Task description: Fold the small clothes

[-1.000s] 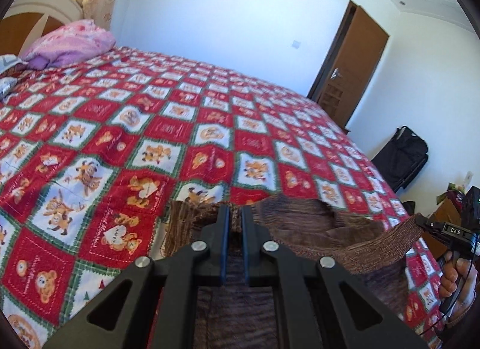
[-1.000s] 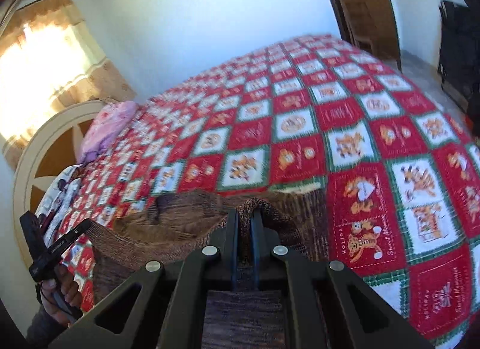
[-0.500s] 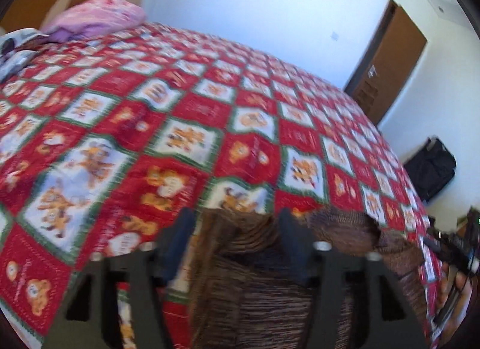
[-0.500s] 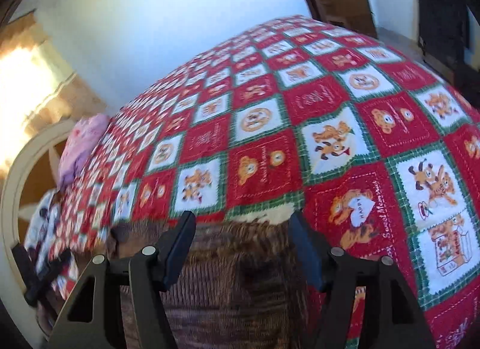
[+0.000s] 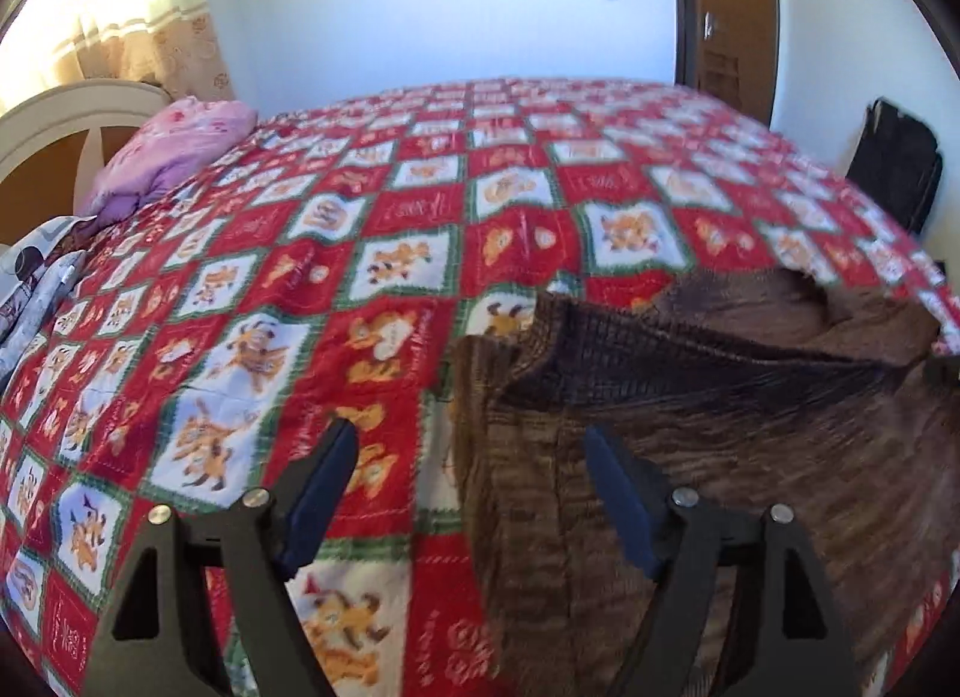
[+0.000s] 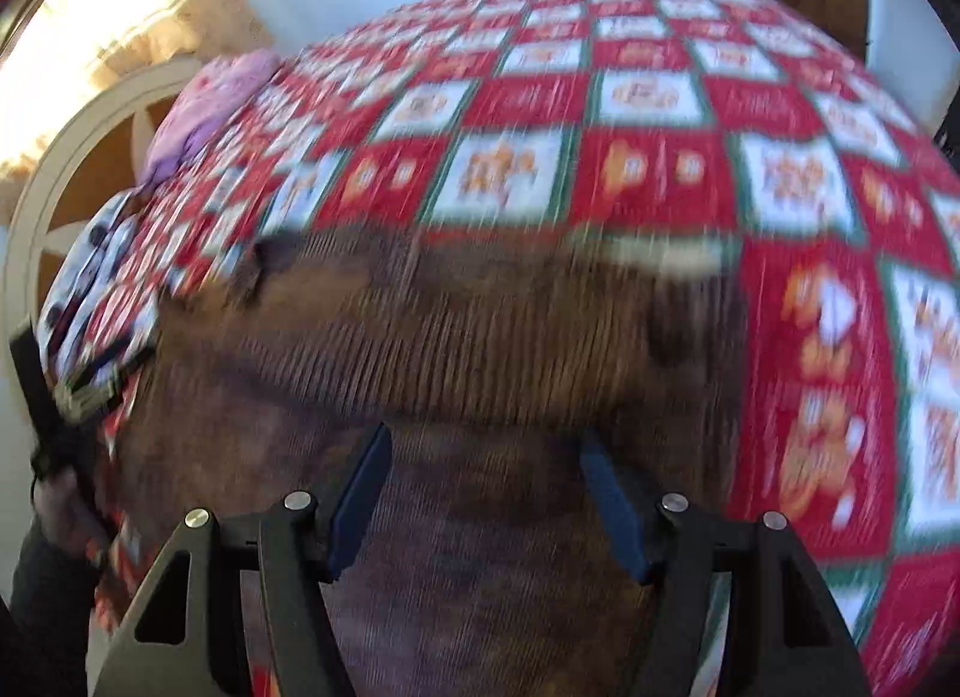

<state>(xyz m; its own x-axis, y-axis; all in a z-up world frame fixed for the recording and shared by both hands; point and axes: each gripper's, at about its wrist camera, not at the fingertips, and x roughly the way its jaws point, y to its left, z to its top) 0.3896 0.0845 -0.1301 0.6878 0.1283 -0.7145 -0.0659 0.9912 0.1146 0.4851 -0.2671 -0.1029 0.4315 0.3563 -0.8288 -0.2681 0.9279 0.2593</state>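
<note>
Since the earlier frame both my grippers had let go of the sweater (image 5: pixel 690 427). My left gripper (image 5: pixel 468 493) and right gripper (image 6: pixel 480 493) stood wide apart, empty. The sweater lay rumpled on the quilt (image 5: pixel 360 277) at five o'clock; its raised upper fold might slump and crease.

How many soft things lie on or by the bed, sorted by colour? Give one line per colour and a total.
Brown: 1, the knitted garment
Red patchwork: 1, the quilt
Pink: 1, the pillow
White with dark print: 1, the cloth at the quilt's edge
Total: 4
</note>
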